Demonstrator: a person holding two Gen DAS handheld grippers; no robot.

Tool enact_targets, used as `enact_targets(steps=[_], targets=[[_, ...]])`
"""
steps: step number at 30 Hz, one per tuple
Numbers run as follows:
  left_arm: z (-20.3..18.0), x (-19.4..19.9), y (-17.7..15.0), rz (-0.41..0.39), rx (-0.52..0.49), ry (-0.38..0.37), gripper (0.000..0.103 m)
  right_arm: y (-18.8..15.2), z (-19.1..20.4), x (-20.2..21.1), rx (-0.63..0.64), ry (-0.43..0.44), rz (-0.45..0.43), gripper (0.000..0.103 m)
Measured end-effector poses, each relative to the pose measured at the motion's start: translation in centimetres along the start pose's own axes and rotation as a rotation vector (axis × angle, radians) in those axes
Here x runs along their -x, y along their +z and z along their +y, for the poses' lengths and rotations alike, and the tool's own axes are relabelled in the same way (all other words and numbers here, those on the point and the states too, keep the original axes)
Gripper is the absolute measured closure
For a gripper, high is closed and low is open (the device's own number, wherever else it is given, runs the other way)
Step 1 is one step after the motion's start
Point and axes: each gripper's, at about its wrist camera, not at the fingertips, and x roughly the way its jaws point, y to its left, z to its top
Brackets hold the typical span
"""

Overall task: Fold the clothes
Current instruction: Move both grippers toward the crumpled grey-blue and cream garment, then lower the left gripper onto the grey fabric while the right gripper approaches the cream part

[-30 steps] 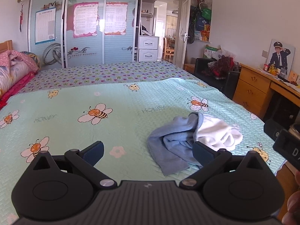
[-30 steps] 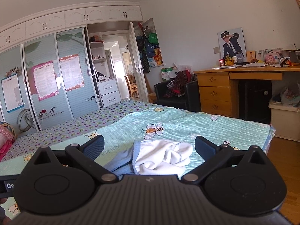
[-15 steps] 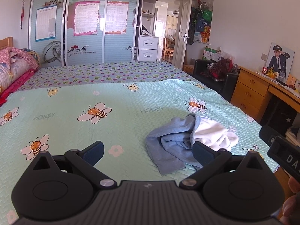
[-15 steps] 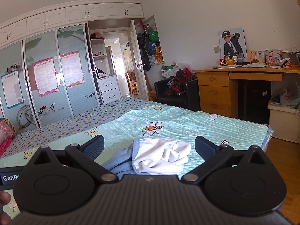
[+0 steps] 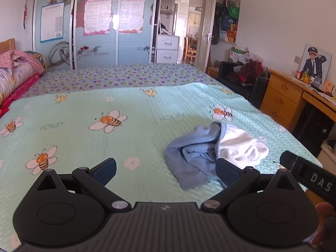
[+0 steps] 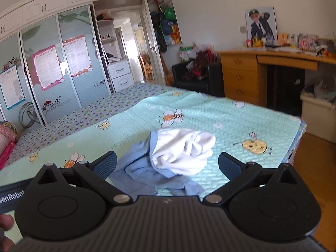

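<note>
One crumpled garment (image 5: 212, 149) on the bedspread (image 5: 126, 134), blue and white, bunched up in a heap. Hard to tell what kind of clothing: sleeves, legs and neck all hidden in the folds. Blue part toward 9 o'clock, white part toward 3 o'clock in the left wrist view. Near edge of the blue part partly covered by the right finger (image 5: 227, 173) of the left gripper (image 5: 166, 171). In the right wrist view, same heap (image 6: 178, 153) straight ahead at 12 o'clock, its near blue edge cut off behind the gripper body.

Two grippers. Left gripper spread wide, nothing between its fingers, hanging above the bed with the heap at about 1 o'clock. Right gripper (image 6: 168, 164) also spread wide and bare, above the heap, not touching it as far as can be seen. Only a black piece of the right gripper seen at 4 o'clock in the left view, with the letters "DAS", the rest cut off.

Lots of flat bedspread toward 9, 10 and 11 o'clock of the heap, with bee pictures on it. Bed edge (image 6: 298, 130) close to the heap at 3 o'clock, then wooden floor (image 6: 310, 163) beyond.

One wooden desk (image 6: 241, 71) at 2 o'clock, well apart. One black chair (image 6: 193, 77) piled with things too mixed up to name. One wardrobe (image 5: 96, 27) far off at 12 o'clock. Pink bedding (image 5: 14, 71) at 9 o'clock, cut off by the picture edge.
</note>
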Motion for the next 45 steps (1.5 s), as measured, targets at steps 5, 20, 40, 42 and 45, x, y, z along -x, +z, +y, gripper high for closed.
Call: enact_targets(steps=[5, 20, 40, 42, 45], targets=[[-0.5, -1.4, -0.7, 0.035, -0.016, 0.003, 0.0, -0.4, -0.7, -1.4, -0.043, -0.015, 0.048, 0.001], [-2.5, -9.1, -3.4, 0.194, -0.045, -0.016, 0.0, -3.5, -4.2, -8.8, -0.091, -0.081, 0.247, 0.001], [-8.3, -24.1, 2.1, 0.269, -0.118, -0.074, 0.007, 2.0, -5.8, -21.9, -0.066, -0.028, 0.3, 0.001], [-8.5, -24.7, 2.0, 0.273, -0.125, -0.072, 0.008, 1.8, -5.4, -22.4, -0.058, -0.013, 0.29, 0.001], [-8.3, -25.7, 2.3, 0.286, -0.124, -0.059, 0.008, 2.0, -4.6, -23.2, -0.028, -0.017, 0.283, 0.001]])
